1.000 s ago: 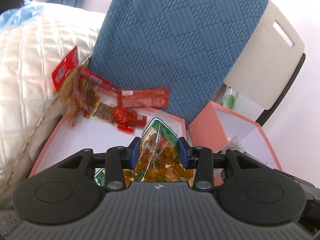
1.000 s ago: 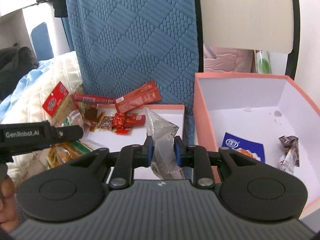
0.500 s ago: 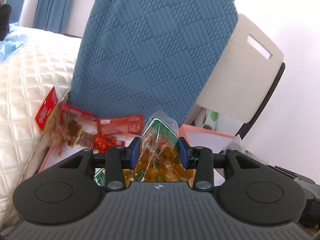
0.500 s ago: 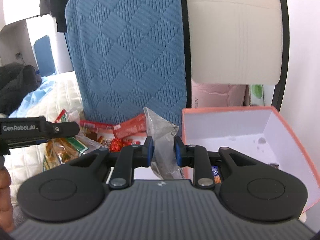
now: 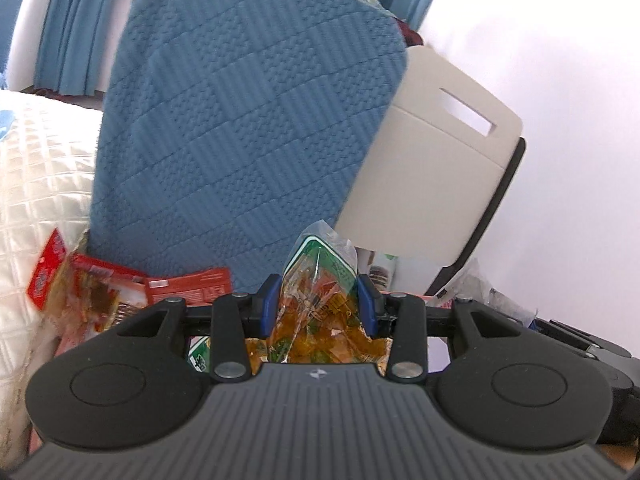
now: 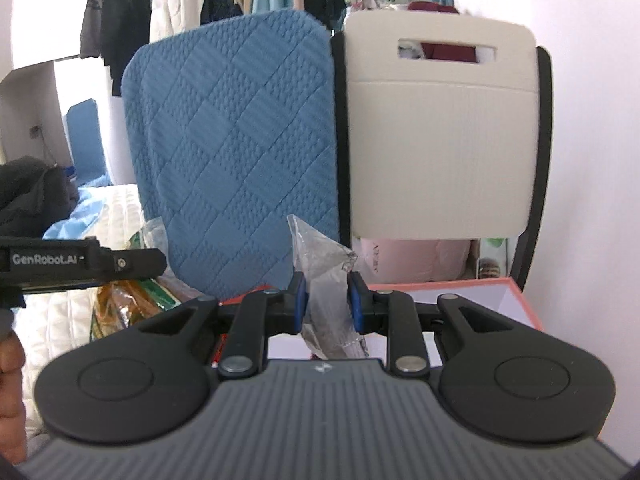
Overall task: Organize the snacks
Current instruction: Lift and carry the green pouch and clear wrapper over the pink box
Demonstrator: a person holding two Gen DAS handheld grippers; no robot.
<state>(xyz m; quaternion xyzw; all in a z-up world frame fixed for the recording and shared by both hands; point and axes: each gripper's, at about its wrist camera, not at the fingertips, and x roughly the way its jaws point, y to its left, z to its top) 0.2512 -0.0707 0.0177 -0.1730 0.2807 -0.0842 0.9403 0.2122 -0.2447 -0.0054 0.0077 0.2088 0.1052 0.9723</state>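
Note:
My left gripper (image 5: 318, 298) is shut on a clear bag of orange candies with a green label (image 5: 320, 280), held up in front of the blue chair back. The same bag (image 6: 132, 300) hangs under the left gripper's body (image 6: 80, 264) at the left of the right wrist view. My right gripper (image 6: 326, 298) is shut on a crumpled clear plastic wrapper (image 6: 320, 268). Red snack packets (image 5: 188, 286) lie low at the left against the chair. The pink box (image 6: 512, 296) with a white inside sits low at the right.
A blue quilted chair back (image 5: 240, 128) and a beige chair back (image 6: 440, 132) stand close ahead. A cream quilted cover (image 5: 36, 184) lies at the left. Clothes (image 6: 168, 0) hang behind. A hand (image 6: 10, 392) shows at the left edge.
Both grippers have risen with their loads. The trays, red packets and pink box have dropped low in both views, and the chair tops and hanging clothes have come into sight.

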